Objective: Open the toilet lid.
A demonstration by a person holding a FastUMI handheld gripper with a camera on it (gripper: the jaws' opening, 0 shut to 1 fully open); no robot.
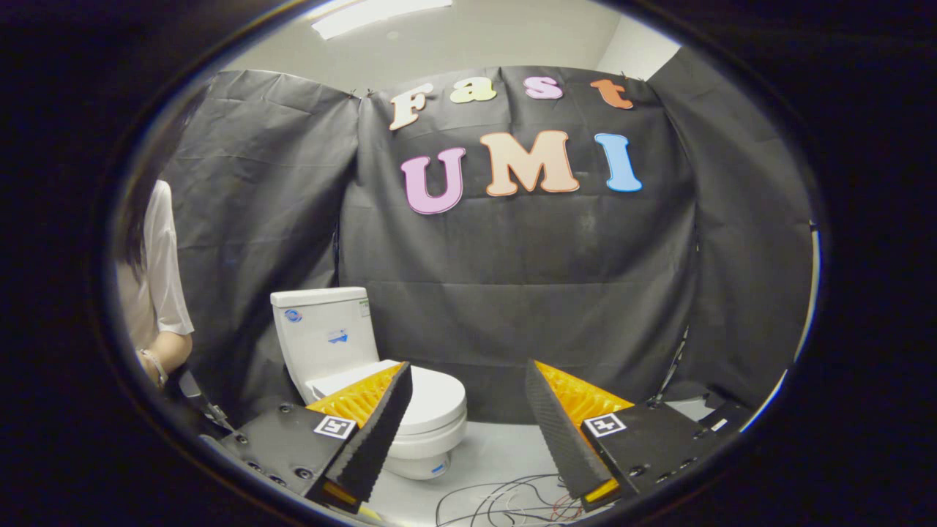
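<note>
- Toilet (pixel 344 344) sits beyond the gripper (pixel 468 395), off toward its left finger, against the black cloth wall (pixel 512 293). Not centred between the fingers.
- Toilet lid (pixel 432 399) is down, flat over the bowl; tank (pixel 322 329) stands behind it. The left finger (pixel 381 424) overlaps the near-left part of the lid here, so part of the rim is hidden.
- Lid's long axis looks to run from the tank out toward the front of the bowl, angled across the view rather than straight along the fingers. Hinge would be at the tank end; free edge at the front, the end nearest the gap between the fingers.
- Judgement: the approach needs a shift leftward and forward/down to put the lid's front lip between the fingers. Too far off to tell whether there's any gap under that lip to hook.
- Jaws: spread wide, nothing between them, touching nothing. Right finger (pixel 564 432) has only floor and wall past it.
- Loose cables (pixel 505 498) lie on the floor (pixel 498 446) just ahead of the fingers, between them and the toilet base. Possible snag if the approach goes low.
- Person (pixel 157 293) in a white sleeve stands off to the left, well apart from the toilet.
</note>
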